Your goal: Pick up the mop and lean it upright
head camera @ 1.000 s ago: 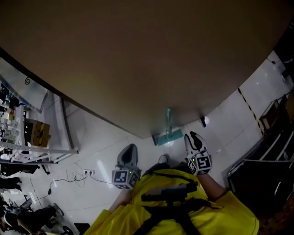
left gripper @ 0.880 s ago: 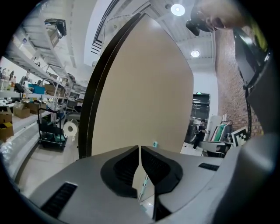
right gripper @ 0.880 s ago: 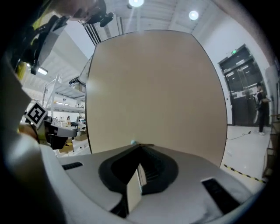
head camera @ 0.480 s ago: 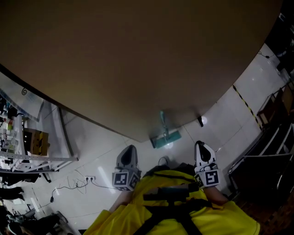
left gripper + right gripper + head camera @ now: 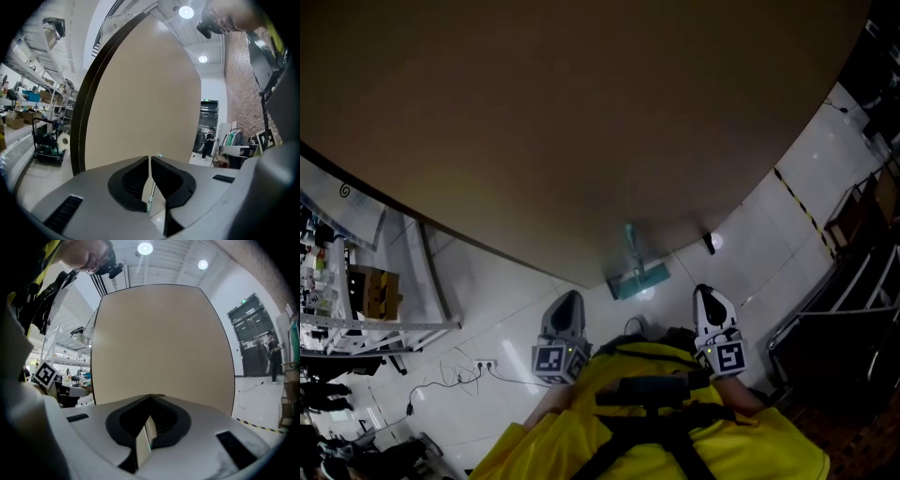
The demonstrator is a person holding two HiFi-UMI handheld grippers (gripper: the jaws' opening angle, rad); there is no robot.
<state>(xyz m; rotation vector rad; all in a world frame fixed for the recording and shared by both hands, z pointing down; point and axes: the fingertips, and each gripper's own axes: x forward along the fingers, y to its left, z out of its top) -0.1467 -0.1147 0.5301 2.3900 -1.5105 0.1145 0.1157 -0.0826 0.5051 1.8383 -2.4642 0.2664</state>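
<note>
The mop stands leaning against the big tan panel. Its teal head rests on the white floor tiles and its pale handle runs up the panel. My left gripper is shut and empty, low and to the left of the mop head. My right gripper is shut and empty, to the right of the mop and clear of it. In the left gripper view, a strip of the mop handle shows through the slit below the closed jaws of the left gripper. The right gripper faces the panel.
A shelving rack with boxes stands at the left. A power strip and cable lie on the floor. Black-yellow tape and a metal frame are at the right. A small dark object sits at the panel's foot.
The right gripper was open close beside the mop head; it has drawn back to the right and shut with nothing in it. The mop stays against the panel. The left gripper has barely moved.
</note>
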